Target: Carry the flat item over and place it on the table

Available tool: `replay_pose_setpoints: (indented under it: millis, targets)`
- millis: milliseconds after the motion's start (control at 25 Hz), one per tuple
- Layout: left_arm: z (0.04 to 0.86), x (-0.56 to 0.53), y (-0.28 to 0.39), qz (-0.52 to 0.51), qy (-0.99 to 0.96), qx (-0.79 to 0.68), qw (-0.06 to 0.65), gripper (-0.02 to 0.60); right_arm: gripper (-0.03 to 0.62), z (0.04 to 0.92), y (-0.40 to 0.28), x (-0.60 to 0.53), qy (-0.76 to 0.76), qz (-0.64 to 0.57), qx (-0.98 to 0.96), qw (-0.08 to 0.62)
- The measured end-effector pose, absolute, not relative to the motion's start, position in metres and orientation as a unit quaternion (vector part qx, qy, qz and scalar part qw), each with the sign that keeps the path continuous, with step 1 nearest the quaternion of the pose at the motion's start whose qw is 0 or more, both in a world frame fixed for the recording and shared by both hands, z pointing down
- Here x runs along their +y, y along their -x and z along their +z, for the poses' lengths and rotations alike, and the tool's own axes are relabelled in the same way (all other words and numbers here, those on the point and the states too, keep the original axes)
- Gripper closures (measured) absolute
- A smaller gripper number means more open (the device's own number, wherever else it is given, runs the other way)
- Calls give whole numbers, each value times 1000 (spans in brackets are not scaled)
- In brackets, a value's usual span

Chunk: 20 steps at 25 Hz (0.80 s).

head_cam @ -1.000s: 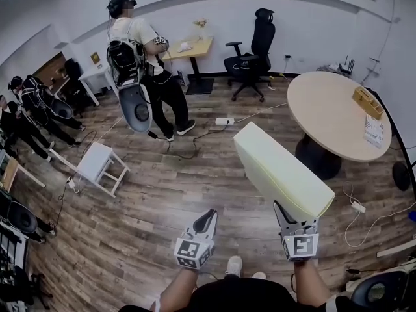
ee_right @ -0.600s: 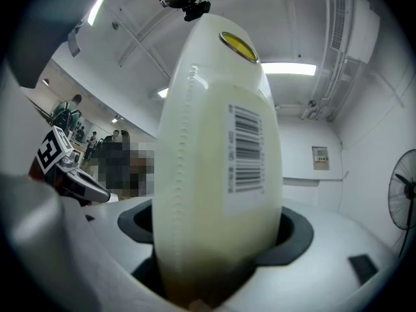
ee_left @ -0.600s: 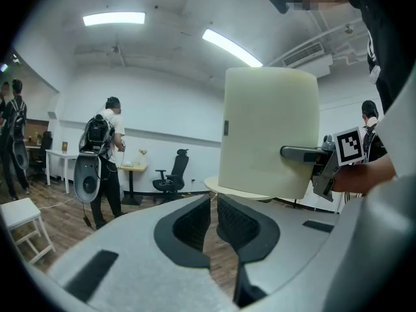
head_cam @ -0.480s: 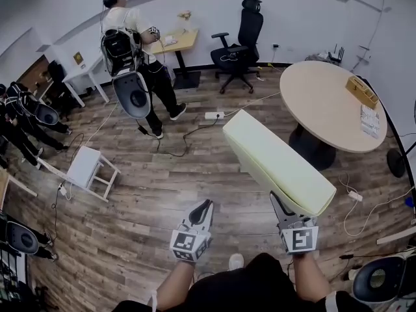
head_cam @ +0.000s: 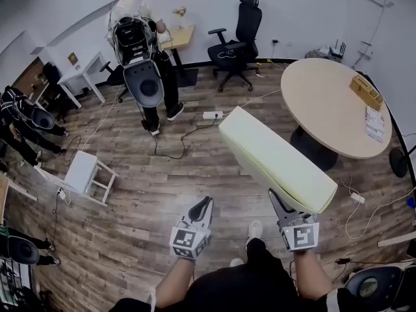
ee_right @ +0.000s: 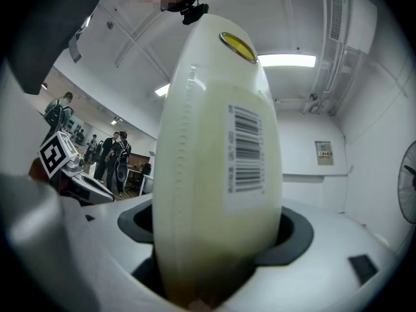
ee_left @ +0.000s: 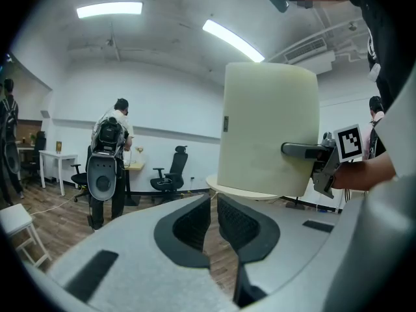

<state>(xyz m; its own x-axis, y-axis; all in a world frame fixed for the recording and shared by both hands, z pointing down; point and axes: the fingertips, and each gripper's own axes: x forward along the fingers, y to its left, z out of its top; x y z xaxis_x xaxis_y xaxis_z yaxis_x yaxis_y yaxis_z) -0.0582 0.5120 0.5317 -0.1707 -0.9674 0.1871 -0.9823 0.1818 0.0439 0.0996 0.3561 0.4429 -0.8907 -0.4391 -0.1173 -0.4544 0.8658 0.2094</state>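
Nearest, the left gripper [head_cam: 203, 207] has its jaws drawn almost together on nothing. The right gripper [head_cam: 278, 199] is clamped on the near end of the thick, pale cream rectangular foam pad [head_cam: 276, 158], whose white barcode label [ee_right: 246, 149] faces its camera. The pad hangs in the air over the wood-plank floor [head_cam: 162, 194], slanting away to the left, just short of the near left edge of the round light-wood table [head_cam: 325, 103].

A second ago the table sat lower and further right in the head view. The person with a backpack [head_cam: 136, 38] has drawn off toward the far wall, and a white shoe [head_cam: 255, 229] now steps out between the grippers.

The pad covers the right gripper's jaw tips in the head view and part of the table's dark pedestal [head_cam: 318, 151]. In the left gripper view only a sliver of the table's rim shows under the pad. The print on the sheets [head_cam: 375, 123] at the table's right edge is too small to read.
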Motion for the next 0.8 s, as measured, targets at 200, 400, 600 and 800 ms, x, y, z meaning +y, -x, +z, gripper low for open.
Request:
replay_pose_setpoints:
  millis: [200,400,600,800]
  targets:
    - [525,461,82,50,-636,-765,86,551,203,445,-73,308,219,103,970,32]
    - [520,406,107,51,-625,-773,92,551,203,449,-50,251,210,92,973,21]
    - [515,359,128,54,-619,-778,90,551,203,448,-27,199,200,83,976,23]
    - [518,315,147,56,-615,-781,88,551,203,452,-8,155,194,65,978,26]
